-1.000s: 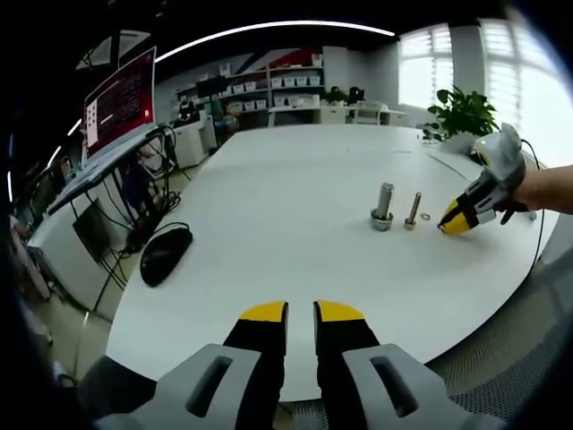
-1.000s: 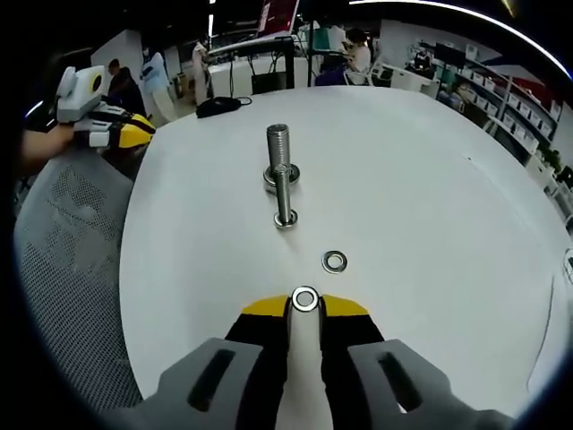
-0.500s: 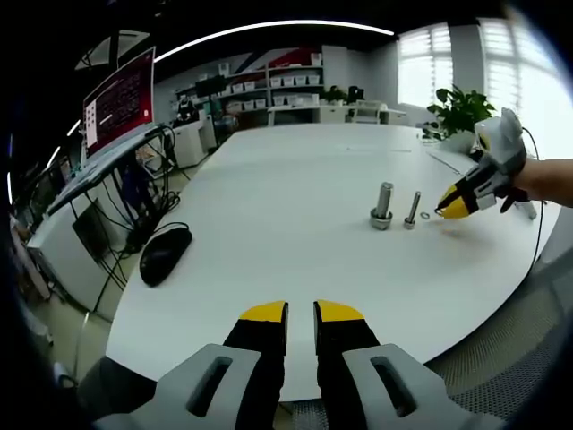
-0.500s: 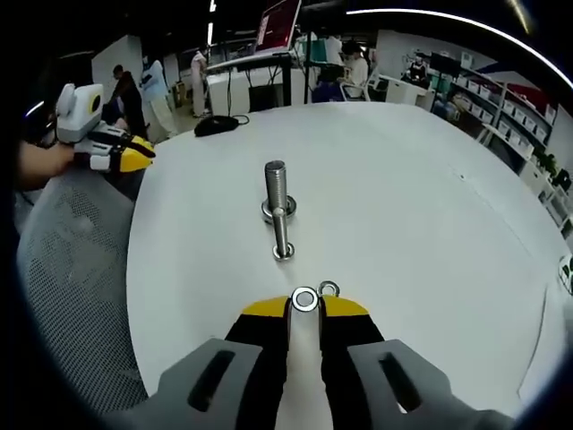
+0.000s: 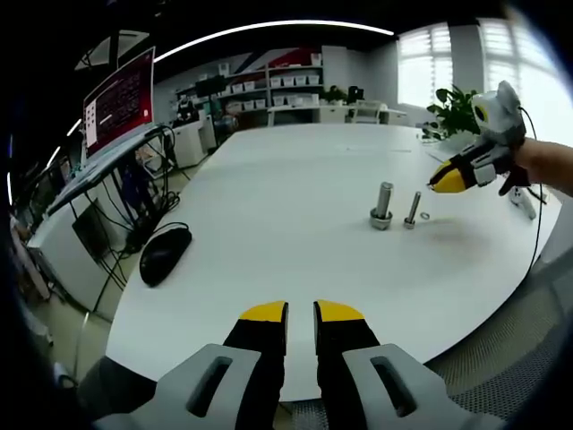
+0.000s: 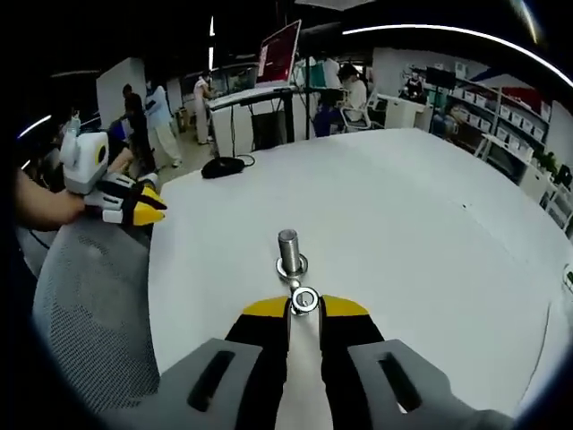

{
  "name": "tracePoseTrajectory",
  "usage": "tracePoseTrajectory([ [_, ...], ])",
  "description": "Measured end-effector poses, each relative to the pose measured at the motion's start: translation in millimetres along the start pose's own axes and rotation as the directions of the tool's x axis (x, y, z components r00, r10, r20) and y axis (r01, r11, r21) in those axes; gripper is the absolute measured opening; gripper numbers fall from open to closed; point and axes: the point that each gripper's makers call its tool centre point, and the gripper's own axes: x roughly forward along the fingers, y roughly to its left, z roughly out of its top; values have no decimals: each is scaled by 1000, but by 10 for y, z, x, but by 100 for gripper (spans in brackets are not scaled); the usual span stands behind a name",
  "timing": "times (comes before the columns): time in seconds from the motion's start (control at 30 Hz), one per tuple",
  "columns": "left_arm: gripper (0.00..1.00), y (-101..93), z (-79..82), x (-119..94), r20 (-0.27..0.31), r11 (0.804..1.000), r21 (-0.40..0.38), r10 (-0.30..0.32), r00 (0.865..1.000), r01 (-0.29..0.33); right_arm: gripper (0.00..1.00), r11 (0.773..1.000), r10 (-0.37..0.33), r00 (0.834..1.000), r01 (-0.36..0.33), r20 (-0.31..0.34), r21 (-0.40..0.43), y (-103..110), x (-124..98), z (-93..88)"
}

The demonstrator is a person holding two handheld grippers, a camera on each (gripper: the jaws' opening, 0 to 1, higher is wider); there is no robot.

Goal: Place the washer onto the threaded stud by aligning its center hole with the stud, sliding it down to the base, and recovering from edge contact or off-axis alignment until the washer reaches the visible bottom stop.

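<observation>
1 washer (image 6: 304,300) pinched in right gripper (image 6: 304,307), seemingly above stud (image 5: 412,209).

The right gripper (image 5: 439,182), closed on the washer (image 6: 304,300), is now raised off the table (image 5: 286,206), above the thin stud (image 5: 413,210), at its 2 o'clock in the left gripper view.

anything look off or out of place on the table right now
Nothing stands out. Both bolts stand upright, a spare washer lies flat beside the thinner one, and the right gripper holds its washer level at its tips.
</observation>
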Motion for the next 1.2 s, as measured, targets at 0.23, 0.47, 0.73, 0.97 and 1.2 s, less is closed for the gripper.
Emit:
tracePoseTrajectory([
  [0.23,9,2,1,-2,0,1000,0,1,1000,-1,13,999,13,1000,-13,-17,-31,32,96,26],
  [0.47,9,5,2,-4,1,1000,-2,3,1000,-3,13,997,15,999,-18,-48,-72,42,198,-32],
  [0.73,9,8,1,-4,2,1000,-3,3,1000,-3,13,997,13,998,-18,-63,-81,60,234,-46],
  [0.97,9,8,-3,-3,-1,1000,-2,4,1000,-4,13,997,15,997,-21,-79,-73,46,278,-120],
  [1.2,9,11,-2,-2,1,1000,-2,5,1000,-5,13,997,22,995,-29,-97,-69,70,342,-187],
])
